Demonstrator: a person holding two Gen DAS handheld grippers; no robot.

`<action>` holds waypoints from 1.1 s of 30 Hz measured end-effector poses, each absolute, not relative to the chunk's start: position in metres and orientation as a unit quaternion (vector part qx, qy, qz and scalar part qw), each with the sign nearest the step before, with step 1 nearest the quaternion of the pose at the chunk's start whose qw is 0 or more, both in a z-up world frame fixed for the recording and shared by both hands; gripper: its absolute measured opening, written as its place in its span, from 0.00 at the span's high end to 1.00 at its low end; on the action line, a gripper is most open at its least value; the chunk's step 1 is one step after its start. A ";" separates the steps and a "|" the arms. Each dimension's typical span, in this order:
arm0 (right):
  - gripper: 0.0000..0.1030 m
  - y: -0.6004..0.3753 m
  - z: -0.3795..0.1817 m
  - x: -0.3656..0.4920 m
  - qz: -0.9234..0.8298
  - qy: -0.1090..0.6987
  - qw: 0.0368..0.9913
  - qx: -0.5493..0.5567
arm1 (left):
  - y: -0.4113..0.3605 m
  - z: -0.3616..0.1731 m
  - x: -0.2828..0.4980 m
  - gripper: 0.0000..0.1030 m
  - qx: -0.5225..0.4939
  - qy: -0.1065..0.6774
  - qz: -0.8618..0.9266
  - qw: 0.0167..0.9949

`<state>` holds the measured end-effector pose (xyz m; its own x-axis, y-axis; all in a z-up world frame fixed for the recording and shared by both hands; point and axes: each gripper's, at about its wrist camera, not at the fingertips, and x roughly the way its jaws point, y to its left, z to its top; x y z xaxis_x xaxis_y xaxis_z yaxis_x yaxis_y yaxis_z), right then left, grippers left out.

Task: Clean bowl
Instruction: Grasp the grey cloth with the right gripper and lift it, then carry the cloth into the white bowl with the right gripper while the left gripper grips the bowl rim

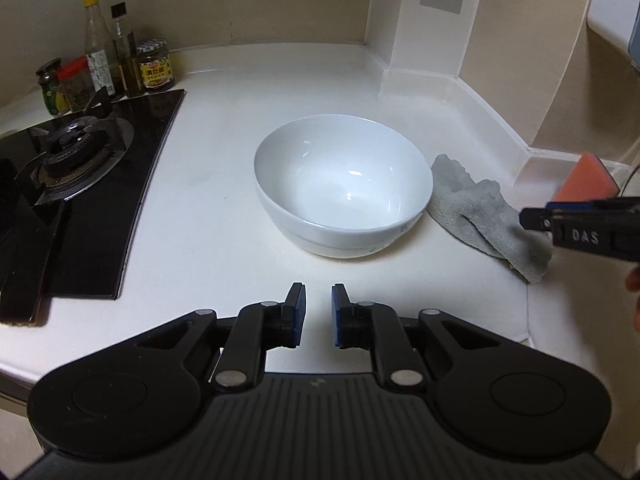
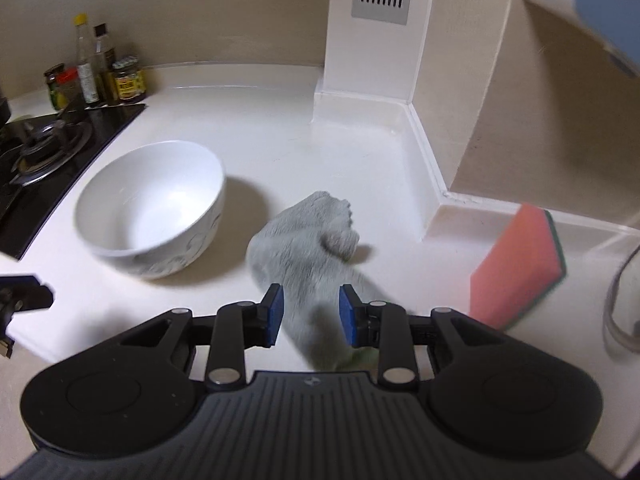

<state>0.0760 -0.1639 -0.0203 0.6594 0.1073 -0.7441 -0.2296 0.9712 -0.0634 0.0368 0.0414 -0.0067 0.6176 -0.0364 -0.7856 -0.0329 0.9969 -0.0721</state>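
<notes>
Hovering above the white countertop, the left gripper has its blue-padded jaws parted by a narrow gap with nothing between them. Directly ahead of its fingertips, a short way off, stands the white glazed ceramic bowl, upright and empty, with a faint grey pattern on its outer wall. To the left of this gripper lies the black glass gas hob with its metal burner ring. Beyond the hob, against the beige wall, stands a cluster of glass condiment bottles and jars.

The right gripper has its jaws spread wider. The crumpled grey terry cloth lies on the countertop in line with the gap, partly between the blue pads. Whether the pads touch the cloth cannot be told; they do not clamp it. The cloth rests just beside the bowl, on the bowl's right, seemingly touching its wall in the left wrist view. To the right of this gripper leans an orange sponge with a green scouring face, tilted against the countertop's raised edge. The right wrist view is slightly blurred.
</notes>
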 end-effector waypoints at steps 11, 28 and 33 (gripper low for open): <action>0.75 -0.156 -0.048 0.142 0.123 0.441 0.883 -0.104 | 0.060 -0.005 0.074 0.85 -0.034 0.455 -0.021 0.890; 0.97 -0.180 0.027 0.129 0.142 0.353 0.924 -0.035 | 0.082 0.025 0.107 0.85 -0.024 0.439 -0.030 0.898; 0.97 -0.157 0.078 0.121 0.189 0.292 0.938 -0.009 | 0.097 0.026 0.113 0.85 -0.031 0.434 -0.033 0.900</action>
